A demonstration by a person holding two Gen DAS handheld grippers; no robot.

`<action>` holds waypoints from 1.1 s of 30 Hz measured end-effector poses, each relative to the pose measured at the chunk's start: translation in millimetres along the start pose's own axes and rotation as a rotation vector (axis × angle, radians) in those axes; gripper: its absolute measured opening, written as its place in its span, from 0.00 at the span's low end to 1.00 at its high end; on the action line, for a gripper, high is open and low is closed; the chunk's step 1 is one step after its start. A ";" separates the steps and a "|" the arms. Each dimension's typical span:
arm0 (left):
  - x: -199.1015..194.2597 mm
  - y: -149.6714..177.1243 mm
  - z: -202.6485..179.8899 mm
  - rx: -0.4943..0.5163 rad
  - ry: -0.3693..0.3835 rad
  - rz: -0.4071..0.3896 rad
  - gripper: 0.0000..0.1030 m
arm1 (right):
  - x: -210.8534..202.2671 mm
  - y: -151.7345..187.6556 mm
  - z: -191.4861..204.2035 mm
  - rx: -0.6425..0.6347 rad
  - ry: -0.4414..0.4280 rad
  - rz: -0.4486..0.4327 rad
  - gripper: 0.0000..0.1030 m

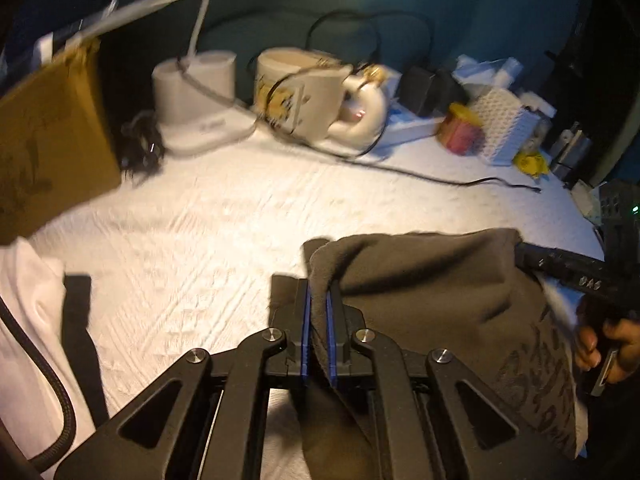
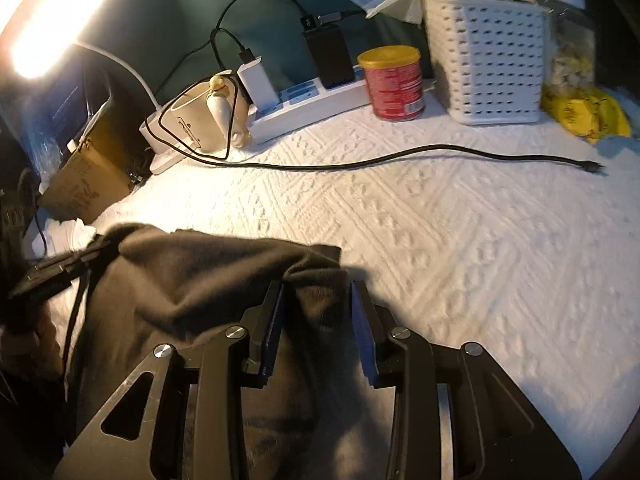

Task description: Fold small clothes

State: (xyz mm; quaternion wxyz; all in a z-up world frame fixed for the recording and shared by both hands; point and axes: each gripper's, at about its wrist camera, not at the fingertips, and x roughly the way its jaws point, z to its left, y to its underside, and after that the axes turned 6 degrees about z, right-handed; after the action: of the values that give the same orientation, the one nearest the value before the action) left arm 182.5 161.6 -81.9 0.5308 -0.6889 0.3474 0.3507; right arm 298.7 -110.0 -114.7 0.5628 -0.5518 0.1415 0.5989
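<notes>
A dark grey small garment [image 1: 432,288] with printed lettering hangs over the white quilted bedspread [image 1: 224,232]. My left gripper [image 1: 318,312] is shut on its left corner, the cloth pinched between the blue pads. In the right wrist view the same garment [image 2: 208,276] drapes across my right gripper [image 2: 318,316], whose jaws stand apart with cloth lying loose between them. The right gripper also shows at the right edge of the left wrist view [image 1: 568,268], under the garment's far corner.
A white garment [image 1: 28,320] lies at the left. A cardboard box [image 1: 48,140], lamp base [image 1: 196,100], mug [image 1: 304,92], power strip [image 2: 312,100], red can [image 2: 396,84], white basket [image 2: 484,56] and black cable [image 2: 400,158] line the back.
</notes>
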 end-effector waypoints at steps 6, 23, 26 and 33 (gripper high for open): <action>0.5 3.7 -1.7 0.011 -0.019 0.004 0.06 | 8.1 -3.9 -5.9 0.039 -0.081 -0.039 0.32; -4.9 5.7 3.0 -0.032 -0.128 0.029 0.51 | 12.6 -10.4 7.8 0.009 0.091 -0.048 0.43; -14.8 10.0 7.4 -0.050 -0.122 0.002 0.58 | 9.7 -8.0 8.7 0.007 0.112 -0.050 0.43; -25.1 17.2 -5.3 -0.034 -0.078 0.005 0.58 | -2.2 -2.4 8.7 0.010 0.132 -0.066 0.45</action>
State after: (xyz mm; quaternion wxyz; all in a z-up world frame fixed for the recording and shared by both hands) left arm 155.5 155.8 -67.9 0.5312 -0.6829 0.3221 0.3844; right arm 295.8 -103.4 -108.7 0.5745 -0.5917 0.1629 0.5416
